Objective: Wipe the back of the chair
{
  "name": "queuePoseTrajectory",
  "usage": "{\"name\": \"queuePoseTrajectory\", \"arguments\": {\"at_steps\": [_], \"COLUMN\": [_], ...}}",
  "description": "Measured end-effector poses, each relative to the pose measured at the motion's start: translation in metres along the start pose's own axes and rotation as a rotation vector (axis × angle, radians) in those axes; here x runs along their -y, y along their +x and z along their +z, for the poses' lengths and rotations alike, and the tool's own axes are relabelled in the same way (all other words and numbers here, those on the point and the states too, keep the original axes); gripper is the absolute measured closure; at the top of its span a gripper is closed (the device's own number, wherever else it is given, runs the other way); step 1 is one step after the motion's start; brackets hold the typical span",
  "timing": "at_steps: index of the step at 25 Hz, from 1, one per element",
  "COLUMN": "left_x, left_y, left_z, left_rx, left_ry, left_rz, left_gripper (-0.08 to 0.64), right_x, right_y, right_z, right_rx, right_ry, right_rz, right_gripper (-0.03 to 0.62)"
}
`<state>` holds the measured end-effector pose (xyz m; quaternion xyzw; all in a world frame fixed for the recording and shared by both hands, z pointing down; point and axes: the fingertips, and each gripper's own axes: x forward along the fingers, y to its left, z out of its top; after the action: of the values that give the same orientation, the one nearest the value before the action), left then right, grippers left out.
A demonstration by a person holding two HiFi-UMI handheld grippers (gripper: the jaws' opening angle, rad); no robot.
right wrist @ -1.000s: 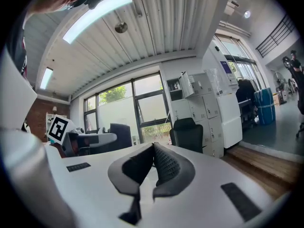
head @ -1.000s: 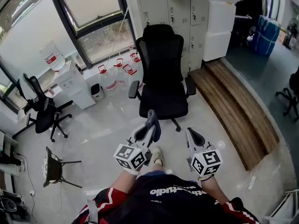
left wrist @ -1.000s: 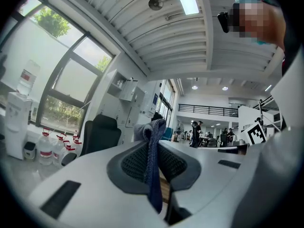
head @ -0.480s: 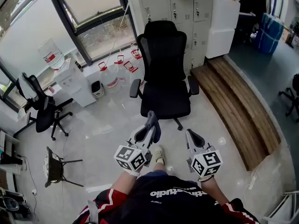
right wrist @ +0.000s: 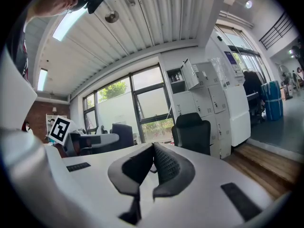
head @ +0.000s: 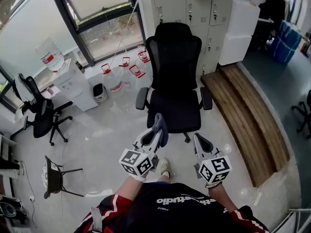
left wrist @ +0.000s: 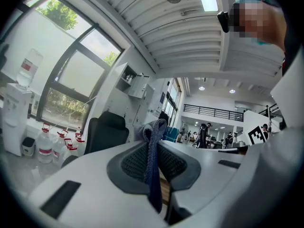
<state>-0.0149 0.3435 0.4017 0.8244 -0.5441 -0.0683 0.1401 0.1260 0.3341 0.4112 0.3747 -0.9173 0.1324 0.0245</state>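
Note:
A black office chair with a tall mesh back faces me in the head view, seat toward me, a step ahead. It shows small in the left gripper view and the right gripper view. My left gripper is shut on a blue-grey cloth, which sticks up between the jaws. My right gripper is shut with nothing in it, its pads touching. Both grippers are held low in front of my body, short of the chair's seat.
White lockers stand behind the chair. Water jugs and a dispenser line the window at left. A second black chair and a small stool are at far left. A wooden platform runs along the right.
The view has closed in on the chair, which sits slightly lower and larger in the head view. Both grippers keep the same pose in front of me.

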Motion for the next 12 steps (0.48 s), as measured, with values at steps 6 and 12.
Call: {"name": "queuePoseTrajectory", "arguments": {"at_steps": [6,12], "left_x": [-0.071,-0.138], "left_y": [0.053,0.088], "left_z": [0.046,0.085], "left_rx": [0.034,0.071], "left_ry": [-0.005,-0.018], "left_rz": [0.003,-0.005], "left_gripper": [0.503,0.503], "right_x": [0.017,0.017], "right_y": [0.094,0.174], "right_z": [0.04,0.073], "right_rx": [0.002,0.015], "right_ry": [-0.036,-0.071], "right_rz": [0.007,0.009], "right_gripper": [0.578,0.578]}}
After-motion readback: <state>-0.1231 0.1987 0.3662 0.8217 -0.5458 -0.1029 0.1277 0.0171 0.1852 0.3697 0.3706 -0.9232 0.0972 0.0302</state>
